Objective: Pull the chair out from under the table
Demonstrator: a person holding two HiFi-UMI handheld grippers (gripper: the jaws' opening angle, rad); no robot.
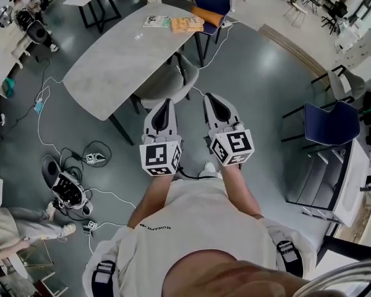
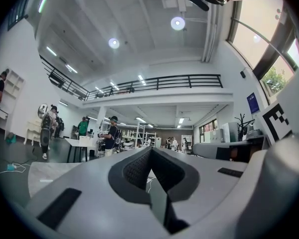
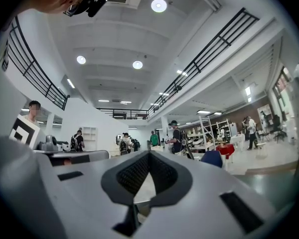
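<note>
Head view: grey chair [image 1: 164, 84] tucked under near edge of worktop [image 1: 111, 67], not yet pulled. Left gripper [image 1: 166, 104] and right gripper [image 1: 209, 98] just short of worktop, behind chair back; fingers [image 2: 134, 171] together, empty. Grasp and pull left.

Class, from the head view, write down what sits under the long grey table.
A grey chair is tucked partly under the table. Its curved backrest and the rear of its seat show. The tabletop covers the front of the seat, so what lies further underneath cannot be seen.
</note>
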